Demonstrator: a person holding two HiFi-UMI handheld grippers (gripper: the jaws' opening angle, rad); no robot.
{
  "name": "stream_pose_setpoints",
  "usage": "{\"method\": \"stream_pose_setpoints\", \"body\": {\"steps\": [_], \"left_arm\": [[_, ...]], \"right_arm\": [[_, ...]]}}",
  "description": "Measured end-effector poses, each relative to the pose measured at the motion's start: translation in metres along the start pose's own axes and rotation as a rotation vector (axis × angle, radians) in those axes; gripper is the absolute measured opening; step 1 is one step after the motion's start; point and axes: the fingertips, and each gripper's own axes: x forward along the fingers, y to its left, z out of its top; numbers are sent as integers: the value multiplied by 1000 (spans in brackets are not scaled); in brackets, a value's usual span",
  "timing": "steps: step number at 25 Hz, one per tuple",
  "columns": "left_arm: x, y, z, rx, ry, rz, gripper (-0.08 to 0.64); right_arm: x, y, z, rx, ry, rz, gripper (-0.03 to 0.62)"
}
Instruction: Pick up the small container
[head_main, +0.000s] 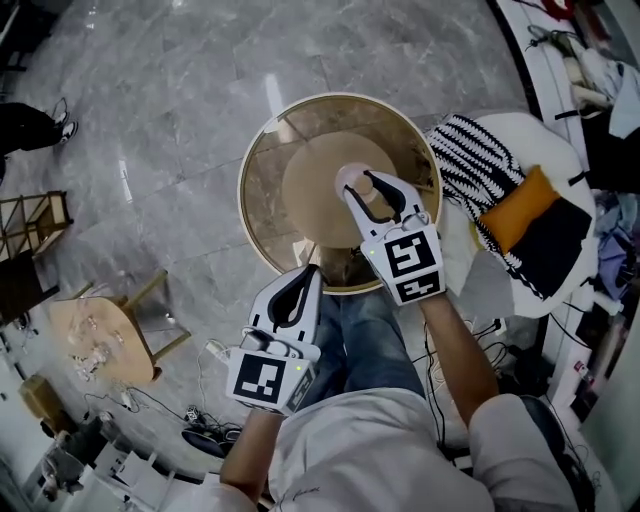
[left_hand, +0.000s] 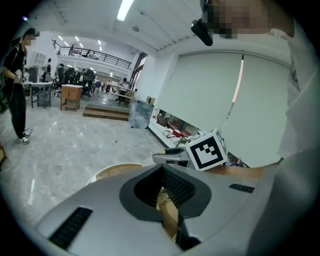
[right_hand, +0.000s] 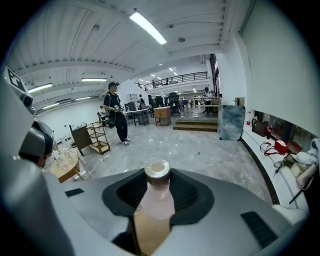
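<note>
The small container (head_main: 357, 181) is a pale pink bottle with a round cap. It sits between the jaws of my right gripper (head_main: 368, 190), which is shut on it above the middle of the round glass-topped table (head_main: 262, 130). In the right gripper view the container (right_hand: 156, 195) stands upright between the black pads, its cap poking past my right gripper (right_hand: 157, 175). My left gripper (head_main: 305, 282) hangs at the table's near edge with its jaws together and nothing in them. In the left gripper view, my left gripper (left_hand: 162, 169) points toward the table rim (left_hand: 112, 169).
A white armchair (head_main: 520, 130) with a striped throw and an orange cushion (head_main: 518, 208) stands right of the table. A small wooden side table (head_main: 100, 335) and a shelf (head_main: 30, 215) are at the left. Cables (head_main: 205, 432) lie on the floor. A person (right_hand: 116, 112) stands far off.
</note>
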Motion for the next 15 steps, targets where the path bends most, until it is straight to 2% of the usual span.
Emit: {"method": "stream_pose_setpoints", "body": {"steps": [15], "left_arm": [[-47,-25,27,-2,-65,-19,17]], "right_arm": [[-57,36,37,-38,-20,38,149]]}}
